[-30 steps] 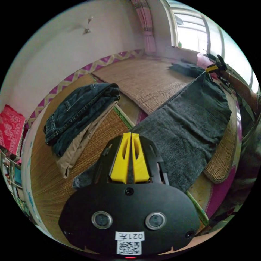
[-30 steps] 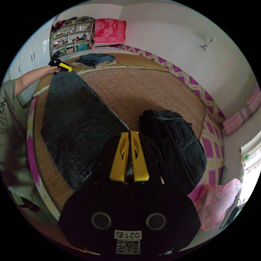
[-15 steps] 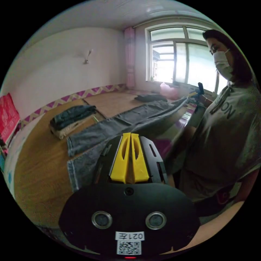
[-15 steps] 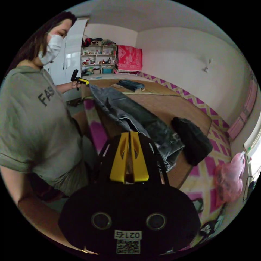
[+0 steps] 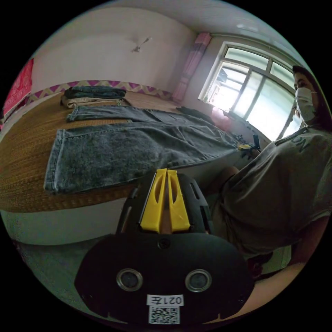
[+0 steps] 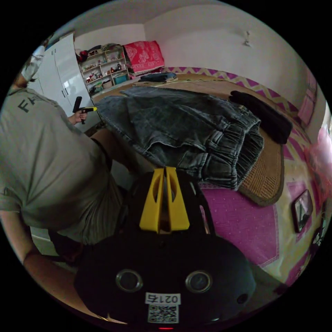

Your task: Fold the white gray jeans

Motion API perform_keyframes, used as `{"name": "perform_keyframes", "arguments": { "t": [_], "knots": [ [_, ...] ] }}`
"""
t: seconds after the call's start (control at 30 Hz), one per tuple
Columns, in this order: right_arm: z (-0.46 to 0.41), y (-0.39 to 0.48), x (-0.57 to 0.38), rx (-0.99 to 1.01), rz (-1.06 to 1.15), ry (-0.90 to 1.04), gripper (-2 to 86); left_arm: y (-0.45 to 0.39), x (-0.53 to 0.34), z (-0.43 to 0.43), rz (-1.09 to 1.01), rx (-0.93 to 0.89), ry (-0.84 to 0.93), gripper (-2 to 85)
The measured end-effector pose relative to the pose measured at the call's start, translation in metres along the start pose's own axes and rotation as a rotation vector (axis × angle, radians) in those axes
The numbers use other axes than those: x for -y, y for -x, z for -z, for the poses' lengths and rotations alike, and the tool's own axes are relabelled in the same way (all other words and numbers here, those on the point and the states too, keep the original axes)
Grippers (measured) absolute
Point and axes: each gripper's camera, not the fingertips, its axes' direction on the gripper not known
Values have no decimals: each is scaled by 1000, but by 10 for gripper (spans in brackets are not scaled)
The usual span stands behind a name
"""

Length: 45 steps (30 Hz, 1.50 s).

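Your gray jeans (image 5: pixel 138 152) lie spread flat on a coarse woven straw mat (image 5: pixel 24 162) that covers a raised platform. The denim is a mottled, washed gray with a grainy surface; both legs run side by side, their stitched hems toward the left tongs' end. In the right gripper view the jeans (image 6: pixel 180 128) show a gathered, elastic waistband with belt loops and puckered folds, and that end hangs a little over the mat's edge above a purple patterned sheet (image 6: pixel 242 224).

Your left tongs (image 5: pixel 167 200) have smooth yellow wedge-shaped jaws closed against each other with nothing between them, held off the platform's edge, apart from the jeans. Your right tongs (image 6: pixel 165 200) are likewise pressed together and empty, just short of the waistband.

Behind the jeans, a stack of folded clothes (image 5: pixel 92 95), dark denim on top of beige cloth, sits near the wall with its zigzag purple border. A dark crumpled garment (image 6: pixel 263 116) lies on the mat beside the waistband. A glossy pink plastic bag (image 5: pixel 221 119) rests under the window (image 5: pixel 249 100)
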Motion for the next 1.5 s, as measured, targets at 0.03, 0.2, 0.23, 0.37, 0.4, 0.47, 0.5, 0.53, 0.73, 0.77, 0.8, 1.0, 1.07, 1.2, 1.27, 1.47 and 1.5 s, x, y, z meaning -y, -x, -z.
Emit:
{"name": "perform_keyframes", "arguments": {
  "t": [0.03,0.2,0.23,0.37,0.4,0.47,0.5,0.53,0.73,0.77,0.8,1.0,1.07,1.2,1.27,1.47,1.5],
  "knots": [
    [0,-3,3,23,-11,14,0,-1,0,4,0,-2,-12,-9],
    [81,-25,45,-30,-9,-102,10,-3,15,58,28,39,-202,-9],
    [95,-33,48,-35,-23,-168,14,0,17,64,42,47,-234,-9],
    [103,-113,99,-196,-182,-231,62,28,32,78,159,252,-317,-10],
    [83,-140,121,-220,-225,-159,74,39,38,70,181,297,-279,-10],
    [47,-171,155,-206,-235,-59,86,60,46,53,270,326,-156,-10],
    [26,-185,177,-214,-238,-11,89,72,50,40,327,358,-60,-10],
    [18,-189,187,-219,-227,2,89,72,51,42,317,361,-104,-10],
    [-40,-232,243,-302,-262,147,86,93,100,24,251,457,89,-9],
    [-39,-235,245,-295,-260,143,85,100,109,20,246,452,113,-9],
    [-36,-235,245,-297,-256,129,85,109,117,17,256,439,133,-9],
    [-23,-216,247,-396,-208,69,81,142,123,30,341,314,171,-9],
    [-21,-213,254,-426,-196,88,79,145,114,39,350,288,141,-9],
    [-6,-218,264,-439,-189,98,77,135,94,65,333,341,63,-8],
    [3,-221,267,-435,-183,98,75,117,87,81,298,409,1,-6],
    [56,-245,280,-410,-280,95,79,66,59,138,280,501,-126,101],
    [81,-249,280,-404,-356,61,78,65,49,150,310,452,-141,126]
  ]
}}
